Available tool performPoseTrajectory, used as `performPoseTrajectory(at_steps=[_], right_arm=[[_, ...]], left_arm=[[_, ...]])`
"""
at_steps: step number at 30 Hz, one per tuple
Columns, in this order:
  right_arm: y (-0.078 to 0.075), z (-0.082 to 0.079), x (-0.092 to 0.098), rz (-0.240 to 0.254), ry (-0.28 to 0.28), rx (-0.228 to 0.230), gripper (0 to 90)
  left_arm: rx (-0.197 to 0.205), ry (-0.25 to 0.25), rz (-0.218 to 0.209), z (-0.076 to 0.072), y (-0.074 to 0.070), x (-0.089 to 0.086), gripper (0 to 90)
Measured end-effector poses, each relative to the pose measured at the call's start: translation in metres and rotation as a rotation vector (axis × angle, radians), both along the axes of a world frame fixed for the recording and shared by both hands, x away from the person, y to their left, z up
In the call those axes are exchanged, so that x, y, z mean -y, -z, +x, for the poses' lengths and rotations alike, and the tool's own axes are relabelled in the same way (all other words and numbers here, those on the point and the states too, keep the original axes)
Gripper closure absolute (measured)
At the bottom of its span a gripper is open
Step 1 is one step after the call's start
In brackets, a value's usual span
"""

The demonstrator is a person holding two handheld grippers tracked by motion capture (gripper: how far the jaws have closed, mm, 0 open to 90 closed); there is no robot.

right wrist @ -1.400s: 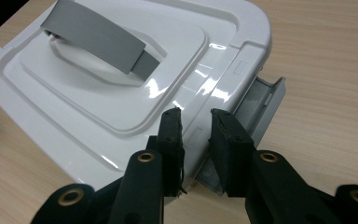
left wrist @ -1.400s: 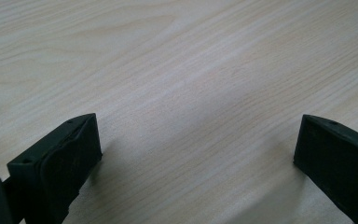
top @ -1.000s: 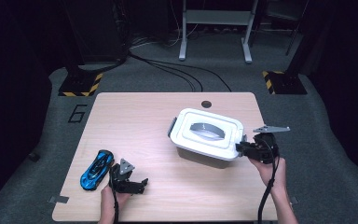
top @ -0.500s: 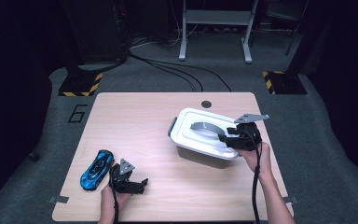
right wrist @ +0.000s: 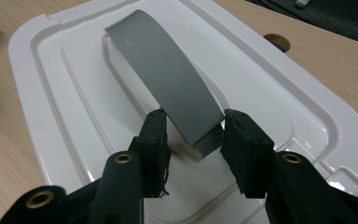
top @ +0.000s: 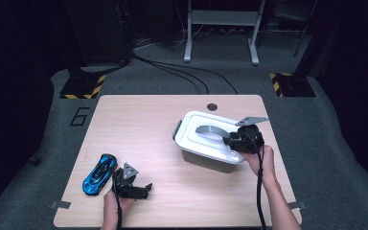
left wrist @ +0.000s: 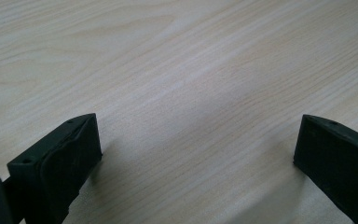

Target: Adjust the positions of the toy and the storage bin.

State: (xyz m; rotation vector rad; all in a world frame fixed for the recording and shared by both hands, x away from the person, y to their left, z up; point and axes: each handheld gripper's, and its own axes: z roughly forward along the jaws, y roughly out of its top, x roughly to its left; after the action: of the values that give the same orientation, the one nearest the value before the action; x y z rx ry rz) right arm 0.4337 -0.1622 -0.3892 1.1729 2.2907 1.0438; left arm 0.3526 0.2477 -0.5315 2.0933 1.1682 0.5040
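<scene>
A white box with a white lid [top: 206, 143] stands on the right half of the wooden table [top: 139, 129]. A grey arched handle [top: 210, 129] spans the lid. My right gripper [top: 230, 140] lies over the lid's right end. In the right gripper view its jaws [right wrist: 193, 123] have just been closing and their pads press both sides of the grey handle [right wrist: 168, 70] near its base on the lid [right wrist: 65, 79]. My left gripper [top: 146, 190] rests at the front left, open, with bare wood between its jaws [left wrist: 198, 154]. A blue toy car [top: 99, 174] lies just left of it.
A round dark grommet [top: 212, 106] sits at the table's far edge, also seen beyond the lid as the grommet [right wrist: 276, 42]. Cables, striped stand feet [top: 81, 88] and a "6" mark [top: 78, 116] lie on the grey floor around the table.
My right gripper moved left from beside the box's right edge onto the lid and closed on the handle. The left gripper and the car stayed put.
</scene>
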Motion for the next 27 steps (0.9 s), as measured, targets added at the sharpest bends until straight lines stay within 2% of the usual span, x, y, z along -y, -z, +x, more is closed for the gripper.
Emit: performPoseTrajectory(at_steps=[4,5,6,8,10,14,16,17,19,22,24,26,27], right_arm=[[-0.001,-0.002,-0.004,0.000,0.035,-0.010,60.8],[-0.001,-0.003,-0.004,-0.009,0.035,-0.010,65.6],[-0.003,-0.005,-0.006,-0.004,0.044,-0.006,77.6],[-0.003,-0.007,-0.007,0.049,0.035,-0.032,81.4],[-0.001,-0.008,-0.012,0.025,0.031,-0.030,78.0],[-0.003,-0.008,-0.016,0.007,0.008,-0.027,65.8],[-0.004,-0.008,-0.017,-0.003,0.027,-0.023,58.5],[-0.005,-0.008,-0.016,-0.015,0.028,-0.011,56.7],[-0.008,-0.006,-0.012,-0.003,0.024,0.007,52.9],[-0.011,0.001,-0.008,-0.011,-0.014,0.039,45.8],[-0.010,0.009,-0.008,-0.020,-0.050,0.031,44.3],[-0.009,0.016,-0.011,-0.022,-0.055,0.009,46.7],[-0.008,0.019,-0.011,-0.023,-0.082,0.008,48.5]], left_arm=[[0.000,0.001,0.001,0.000,0.000,0.000,0.7],[0.000,-0.001,-0.001,0.000,0.000,0.000,0.7],[0.000,0.001,0.001,0.000,0.000,0.000,0.6],[0.000,0.001,0.001,0.000,0.000,0.000,0.7],[0.000,0.001,0.000,0.000,0.000,0.000,0.7],[0.003,-0.004,-0.004,0.000,0.000,0.001,0.7],[0.003,-0.004,-0.004,0.000,0.000,0.001,0.7],[0.003,-0.004,-0.004,0.000,0.000,0.001,0.7],[0.000,-0.006,-0.010,0.000,0.001,0.001,0.7],[0.000,-0.007,-0.011,0.000,0.001,0.001,0.7],[0.000,-0.005,-0.010,0.000,0.001,0.001,0.7],[0.001,-0.004,-0.008,0.000,0.000,0.001,0.7],[0.000,-0.007,-0.010,0.000,0.001,0.001,0.7]])
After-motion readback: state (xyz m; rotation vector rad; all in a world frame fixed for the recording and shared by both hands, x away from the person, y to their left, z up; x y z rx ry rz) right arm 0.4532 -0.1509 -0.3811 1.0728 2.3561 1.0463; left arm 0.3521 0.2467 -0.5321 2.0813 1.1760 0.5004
